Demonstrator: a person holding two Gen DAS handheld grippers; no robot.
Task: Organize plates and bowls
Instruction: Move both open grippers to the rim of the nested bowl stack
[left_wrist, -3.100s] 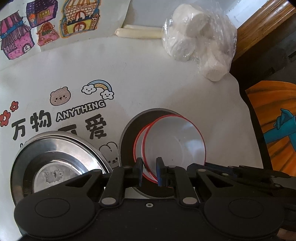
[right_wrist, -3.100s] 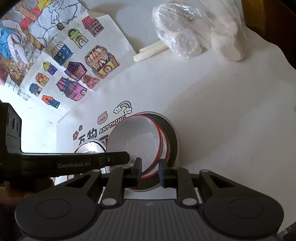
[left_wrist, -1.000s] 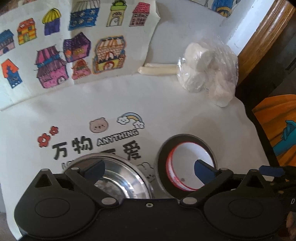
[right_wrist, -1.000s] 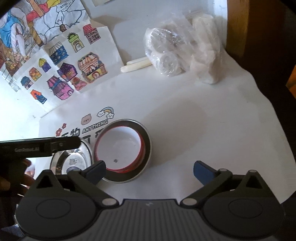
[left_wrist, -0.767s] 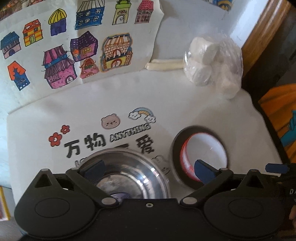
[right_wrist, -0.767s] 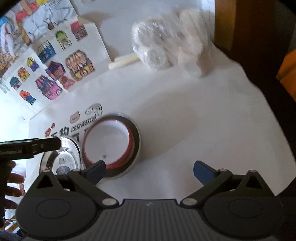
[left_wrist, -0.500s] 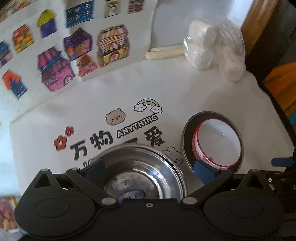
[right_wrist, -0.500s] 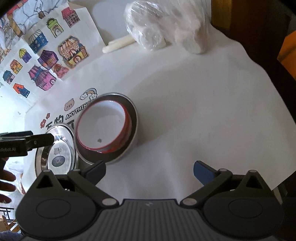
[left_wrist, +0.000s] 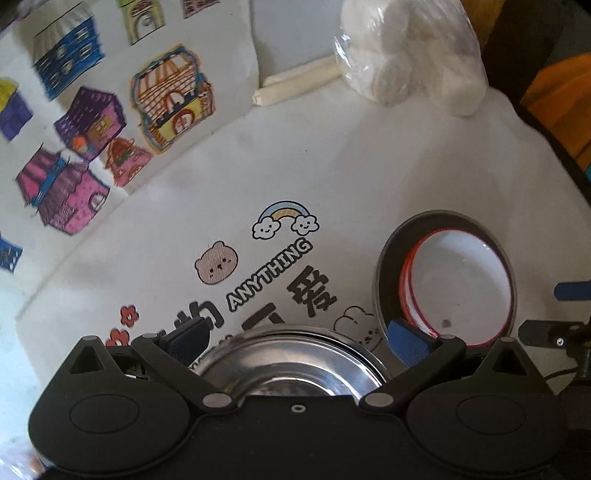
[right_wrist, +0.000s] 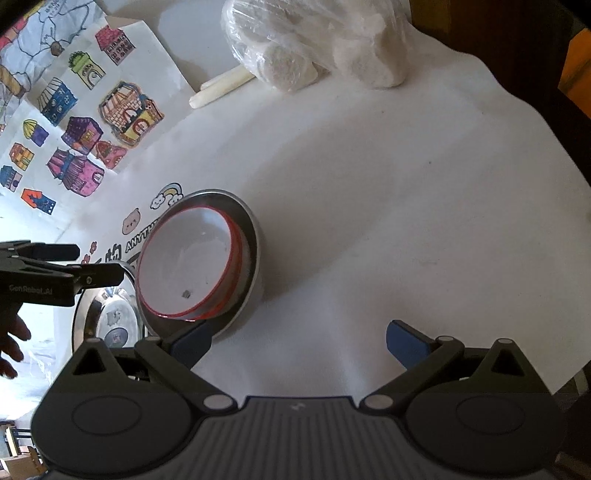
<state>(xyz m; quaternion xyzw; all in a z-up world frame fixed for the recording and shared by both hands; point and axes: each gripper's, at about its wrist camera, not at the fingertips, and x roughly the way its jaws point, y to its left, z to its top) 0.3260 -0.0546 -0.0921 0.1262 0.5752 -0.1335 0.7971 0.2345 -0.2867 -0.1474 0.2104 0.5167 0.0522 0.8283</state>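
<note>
White red-rimmed bowls (right_wrist: 188, 266) now sit nested inside the grey steel bowl (right_wrist: 249, 258) on the tabletop (right_wrist: 369, 221) — 3.1 s ago both our tongs were pinched on a red rim, now both are let go and spread wide. Left tongs (left_wrist: 295, 341) hover over the wide steel plate (left_wrist: 295, 354) just beside the stack; right tongs (right_wrist: 299, 341) are empty, backed off. We judge the nesting done, the plate likely next. Open room lies right of the stack; the bagged white rolls (right_wrist: 314, 44) are well apart, the tabletop edge near at right.
</note>
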